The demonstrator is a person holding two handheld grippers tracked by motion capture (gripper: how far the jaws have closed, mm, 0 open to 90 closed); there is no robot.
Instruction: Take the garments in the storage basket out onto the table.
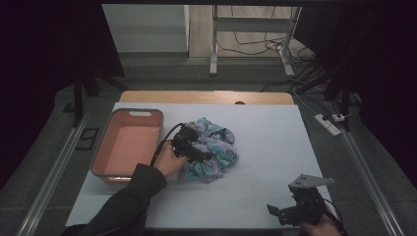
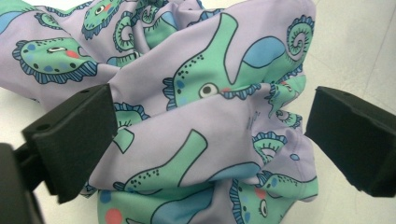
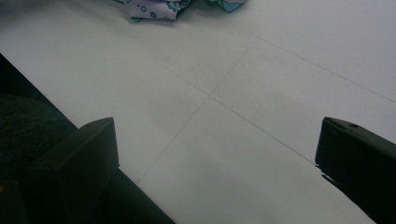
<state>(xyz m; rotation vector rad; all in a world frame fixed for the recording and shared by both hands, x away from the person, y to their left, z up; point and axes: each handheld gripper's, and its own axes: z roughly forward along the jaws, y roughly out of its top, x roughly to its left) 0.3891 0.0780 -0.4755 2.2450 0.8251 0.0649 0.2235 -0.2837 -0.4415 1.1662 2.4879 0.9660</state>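
- Two handheld grippers over a white table [image 1: 275, 147]; one crumpled cloth [image 1: 212, 150] in hand as the work.
- Cloth: lilac, printed with green and blue seahorse-like figures; bunched in a heap near the table's middle, just right of a pink tub [image 1: 129, 142].
- Tub: grey-rimmed, rectangular, inside bare as far as visible; at the table's left side, not touching the cloth.
- Left gripper [image 1: 193, 145]: over the cloth's left edge, held by a hand in a dark sleeve [image 1: 129, 196] coming in from bottom left; black cable looping off toward the tub.
- Left gripper [image 2: 210, 135], own view: jaws wide apart, one at each side of the bunched cloth [image 2: 210, 93]; left jaw against or just in front of a fold, contact uncertain; right jaw clear of the fabric, white table showing beside it. No pinch on the cloth.
- Right gripper [image 1: 282, 214]: near the table's front right corner, well apart from the cloth; grey three-cornered plate on top.
- Right gripper [image 3: 217, 154], own view: jaws spread wide, nothing between them but bare table surface [image 3: 280, 70]; edge of the cloth [image 3: 159, 9] at the top of the view, far off.
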